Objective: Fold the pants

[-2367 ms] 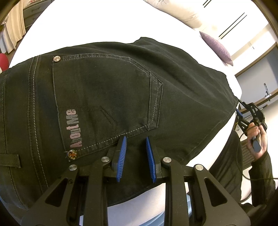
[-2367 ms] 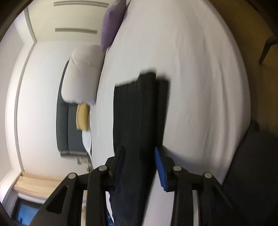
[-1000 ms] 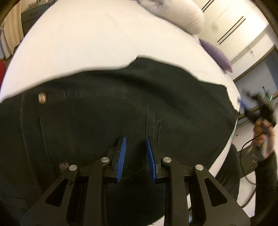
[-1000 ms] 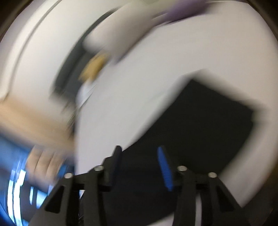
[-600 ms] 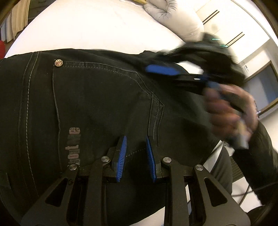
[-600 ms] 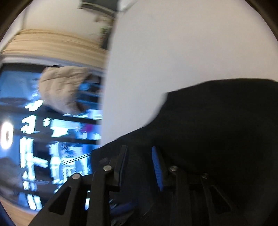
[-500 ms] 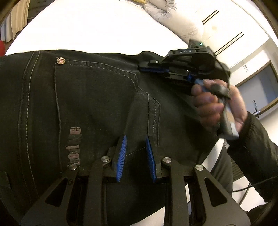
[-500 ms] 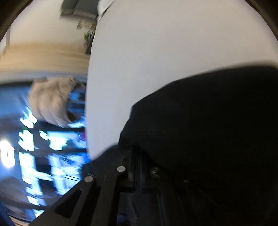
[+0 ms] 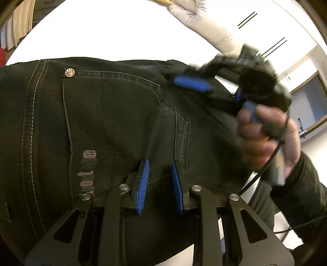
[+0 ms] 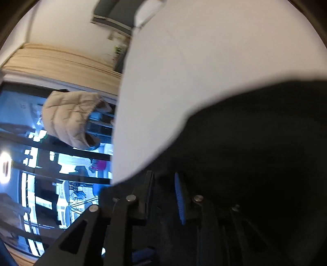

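The black jeans (image 9: 114, 122) lie folded on the white bed (image 9: 102, 32), back pocket and grey lettering facing up. My left gripper (image 9: 159, 176) is open, its blue pads resting low over the pocket's lower corner. My right gripper (image 9: 196, 81), held in a hand, hovers blurred over the far edge of the jeans, jaws apart. In the right wrist view the right gripper (image 10: 163, 186) is open over dark cloth (image 10: 255, 153) at the fold's edge, with nothing seen between its pads.
A white duvet roll (image 9: 204, 18) lies at the head of the bed. White wardrobe doors (image 9: 271, 36) and a doorway (image 9: 306, 102) stand beyond. In the right wrist view, a beige quilted jacket (image 10: 69, 118) hangs by a window (image 10: 30, 163).
My right gripper swung from the bed's right side across to the far edge of the jeans, closed there briefly, then opened and lifted slightly. The left gripper stayed over the pocket.
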Motion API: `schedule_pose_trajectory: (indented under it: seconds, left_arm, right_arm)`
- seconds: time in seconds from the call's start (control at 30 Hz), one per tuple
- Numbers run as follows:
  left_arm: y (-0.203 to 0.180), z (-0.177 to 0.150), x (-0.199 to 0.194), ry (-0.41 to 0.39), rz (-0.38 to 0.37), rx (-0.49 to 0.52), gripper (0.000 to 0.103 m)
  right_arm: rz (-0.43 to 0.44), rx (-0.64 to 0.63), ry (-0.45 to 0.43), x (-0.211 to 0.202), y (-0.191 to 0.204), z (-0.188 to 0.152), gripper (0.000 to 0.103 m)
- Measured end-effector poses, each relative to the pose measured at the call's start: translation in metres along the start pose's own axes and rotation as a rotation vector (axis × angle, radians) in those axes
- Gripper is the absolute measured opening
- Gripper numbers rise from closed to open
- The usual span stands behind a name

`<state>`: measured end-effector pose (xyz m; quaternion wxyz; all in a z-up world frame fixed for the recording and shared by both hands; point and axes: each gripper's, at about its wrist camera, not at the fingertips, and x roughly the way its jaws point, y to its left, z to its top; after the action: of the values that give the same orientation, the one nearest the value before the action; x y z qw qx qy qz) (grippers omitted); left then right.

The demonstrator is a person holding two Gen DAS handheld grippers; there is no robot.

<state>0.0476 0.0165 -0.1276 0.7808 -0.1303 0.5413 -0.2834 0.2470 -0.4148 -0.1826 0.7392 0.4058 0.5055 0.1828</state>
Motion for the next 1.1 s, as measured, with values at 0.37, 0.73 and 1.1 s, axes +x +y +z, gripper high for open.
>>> schedule_pose_trajectory:
  seconds: [0.37, 0.73, 1.1]
  left_arm:
    - [-0.007, 0.007, 0.006, 0.014, 0.011, 0.001, 0.022]
    - [-0.012, 0.01, 0.008, 0.014, 0.021, 0.008, 0.022]
    - [-0.021, 0.006, 0.006, 0.01, 0.052, 0.012, 0.023]
  right_arm:
    - [-0.08, 0.379, -0.492, -0.187, -0.164, 0.022, 0.0]
    - [-0.385, 0.646, -0.912, -0.374, -0.265, -0.017, 0.0]
    - [0.029, 0.244, -0.476, -0.237, -0.122, -0.048, 0.032]
